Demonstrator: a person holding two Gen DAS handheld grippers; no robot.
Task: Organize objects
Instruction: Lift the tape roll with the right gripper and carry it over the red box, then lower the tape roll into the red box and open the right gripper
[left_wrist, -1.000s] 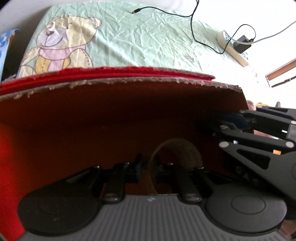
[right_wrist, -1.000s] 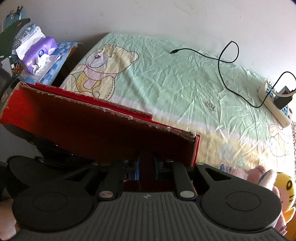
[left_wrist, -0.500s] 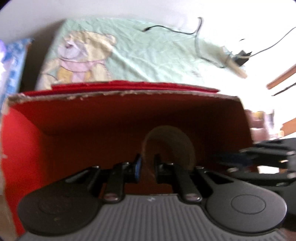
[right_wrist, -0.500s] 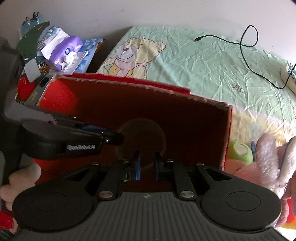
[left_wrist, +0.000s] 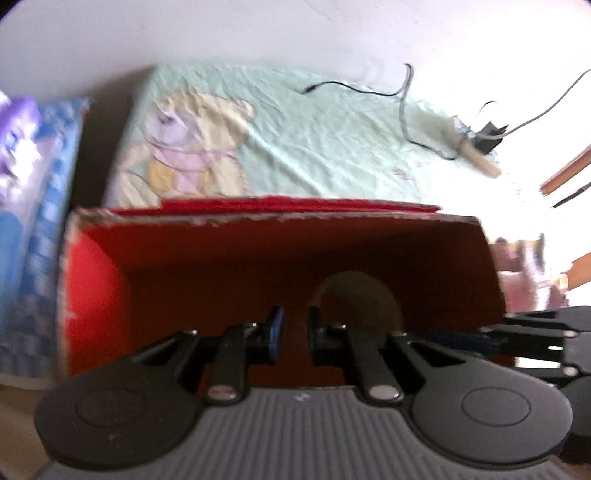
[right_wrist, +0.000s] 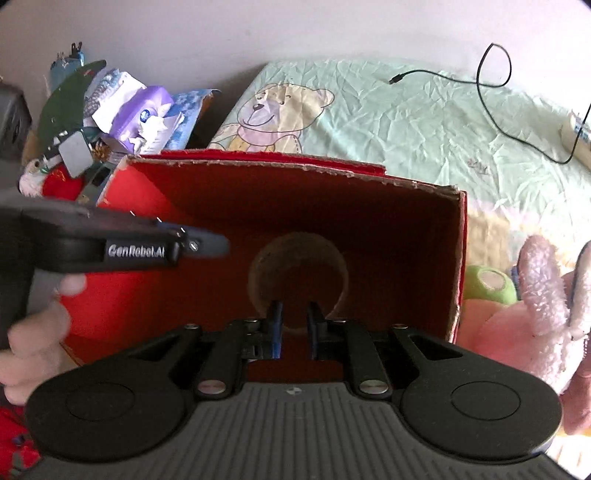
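A red cardboard box (right_wrist: 369, 236) with torn edges stands on a pale green bedsheet (right_wrist: 424, 122) printed with a teddy bear, its open inside facing both cameras. Compared with a second ago, the box now sits lower and smaller in both views, showing more of its left wall and a round cut-out in its panel. The right gripper (right_wrist: 294, 328) pinches the near edge of the box at that cut-out, fingers almost together, angled steeply down. The left gripper (left_wrist: 293, 339) likewise clamps the box's near edge, fingers nearly closed. A hand (right_wrist: 33, 332) grips the left tool's handle. Pink plush toys (right_wrist: 528, 314) lie right of the box.
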